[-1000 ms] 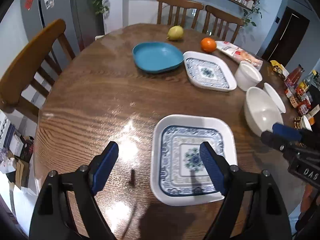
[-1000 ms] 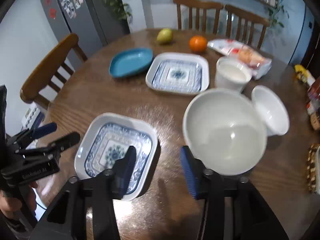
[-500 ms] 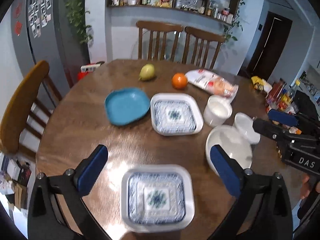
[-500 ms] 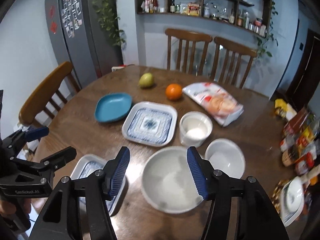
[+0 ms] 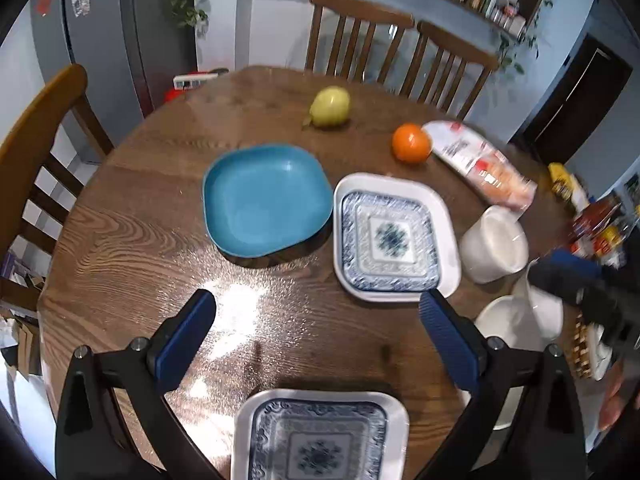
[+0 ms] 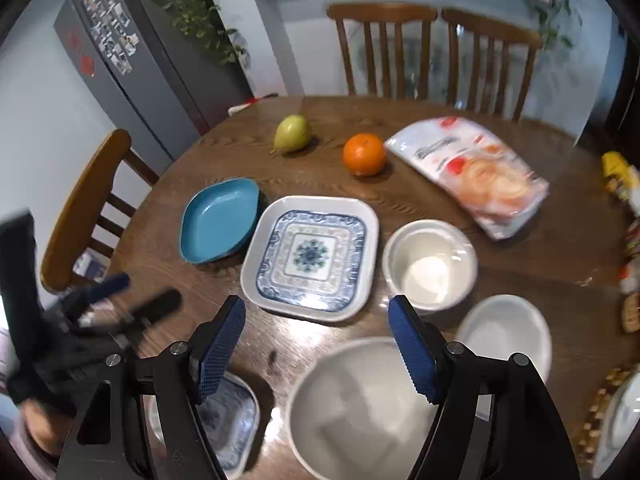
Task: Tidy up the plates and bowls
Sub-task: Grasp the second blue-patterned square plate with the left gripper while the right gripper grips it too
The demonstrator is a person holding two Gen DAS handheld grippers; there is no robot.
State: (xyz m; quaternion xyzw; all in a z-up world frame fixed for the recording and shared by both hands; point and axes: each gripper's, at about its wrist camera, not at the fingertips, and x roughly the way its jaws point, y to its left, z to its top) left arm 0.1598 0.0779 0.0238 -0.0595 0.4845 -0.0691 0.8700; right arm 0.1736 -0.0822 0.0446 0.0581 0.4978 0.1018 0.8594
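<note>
Your left gripper [image 5: 316,332] has its jaws spread as wide as they go, with nothing between the blue pads but bare wood of the round table [image 5: 132,224]. A second ago those pads straddled the near patterned plate [image 5: 320,440]; now that plate lies low in the left wrist view, nearer you than the pads and apart from them. Your right gripper [image 6: 316,344] is also open and empty, and its jaws have just been opening wider. A second ago it was close over the big white bowl [image 6: 356,408], which filled much of the right wrist view; now the bowl sits low in that view, on the table.

Taking the far patterned plate [image 6: 312,256] as the landmark: the blue plate [image 6: 218,220] lies just to its left, rims nearly touching. The white cup-like bowl [image 6: 430,266] stands just to its right. The small white bowl [image 6: 504,332] is nearer you than the cup-like bowl, beside the big white bowl. The near patterned plate lies well nearer you and to the left. Beyond the landmark sit a pear [image 6: 292,134], an orange [image 6: 364,154] and a snack bag [image 6: 472,172]. Both views are wider now than before, showing chairs [image 6: 436,52] behind the table.
</note>
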